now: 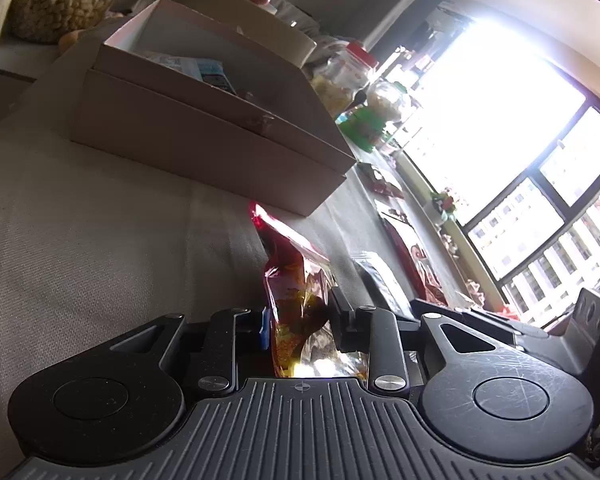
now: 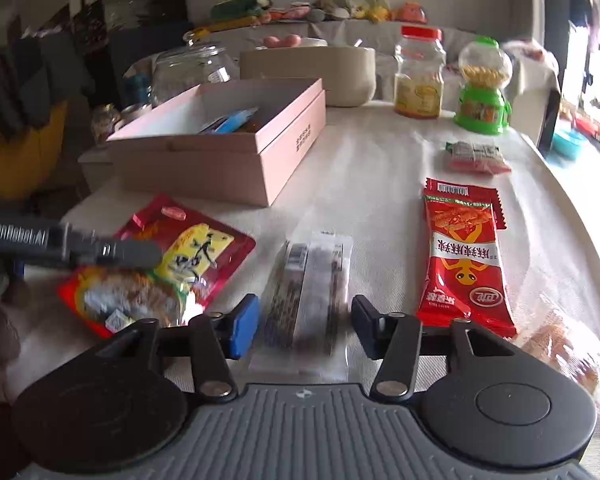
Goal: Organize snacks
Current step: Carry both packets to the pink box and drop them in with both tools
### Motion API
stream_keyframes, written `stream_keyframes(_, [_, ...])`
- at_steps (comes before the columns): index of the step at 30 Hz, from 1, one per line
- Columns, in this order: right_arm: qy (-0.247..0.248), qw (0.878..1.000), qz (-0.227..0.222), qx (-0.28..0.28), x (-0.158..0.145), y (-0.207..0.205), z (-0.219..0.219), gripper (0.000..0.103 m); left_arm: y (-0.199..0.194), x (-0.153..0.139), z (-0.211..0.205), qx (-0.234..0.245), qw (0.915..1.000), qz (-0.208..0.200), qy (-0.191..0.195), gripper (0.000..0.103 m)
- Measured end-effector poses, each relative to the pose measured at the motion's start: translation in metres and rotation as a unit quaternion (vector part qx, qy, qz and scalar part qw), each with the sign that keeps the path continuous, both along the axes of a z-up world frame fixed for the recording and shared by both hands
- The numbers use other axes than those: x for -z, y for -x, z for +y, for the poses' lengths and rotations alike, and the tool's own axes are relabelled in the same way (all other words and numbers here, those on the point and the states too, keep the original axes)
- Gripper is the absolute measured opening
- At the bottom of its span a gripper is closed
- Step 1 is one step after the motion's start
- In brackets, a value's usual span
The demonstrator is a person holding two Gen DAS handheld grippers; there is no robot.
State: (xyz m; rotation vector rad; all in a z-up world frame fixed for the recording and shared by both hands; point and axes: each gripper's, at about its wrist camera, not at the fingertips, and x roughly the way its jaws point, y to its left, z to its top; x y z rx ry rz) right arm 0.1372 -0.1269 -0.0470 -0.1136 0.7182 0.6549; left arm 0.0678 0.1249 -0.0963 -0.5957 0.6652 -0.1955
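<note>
My left gripper is turned on its side and is shut on a red and yellow snack packet, which lies on the tablecloth; the same packet and the left gripper's finger show at the left of the right wrist view. My right gripper is open, its fingers on either side of a clear packet of dark sticks that lies on the cloth. The pink open box stands behind, with blue packets inside; it also shows in the left wrist view.
A red frog-print packet lies right of my right gripper, a small packet beyond it. A clear bag of orange snacks lies at the right edge. A jar, a green dispenser and a beige tub stand at the back.
</note>
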Motion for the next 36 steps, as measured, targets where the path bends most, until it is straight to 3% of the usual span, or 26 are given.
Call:
stream_keyframes(6, [0.02,1.0,-0.013,0.005,0.003,-0.006,0.015,0.059,-0.007,-0.009,-0.006,0.011,0.9995,0.016,-0.025,0.032])
stream_keyframes(8, [0.028,0.999,-0.02,-0.001,0.003,-0.004,0.018,0.054,-0.014,-0.013,-0.008,0.012,0.9992,0.026,-0.027,0.033])
stream_keyframes(10, [0.026,0.999,-0.018,-0.008,0.001,-0.001,0.016,0.042,-0.018,-0.014,-0.01,0.01,0.999,0.037,-0.021,0.033])
stream_keyframes(12, [0.019,1.0,-0.009,-0.016,-0.001,0.001,0.013,0.041,-0.019,-0.017,-0.013,0.013,0.9989,0.04,-0.024,0.03])
stream_keyframes(18, [0.01,0.999,0.001,-0.033,-0.011,0.014,0.002,0.037,-0.005,-0.034,-0.026,0.023,0.999,0.015,-0.036,0.023])
stream_keyframes(26, [-0.016,0.998,-0.039,-0.049,-0.048,0.043,-0.021,0.037,0.034,-0.057,-0.04,0.041,0.9969,-0.014,-0.066,0.021])
stream_keyframes(32, [-0.051,0.994,-0.076,-0.068,-0.095,0.053,-0.03,0.037,0.068,-0.1,-0.037,0.035,0.9931,-0.087,-0.07,0.02])
stream_keyframes(36, [-0.074,0.988,-0.118,-0.073,-0.137,0.05,-0.029,0.037,0.078,-0.148,-0.022,0.009,0.9829,-0.152,-0.103,0.02])
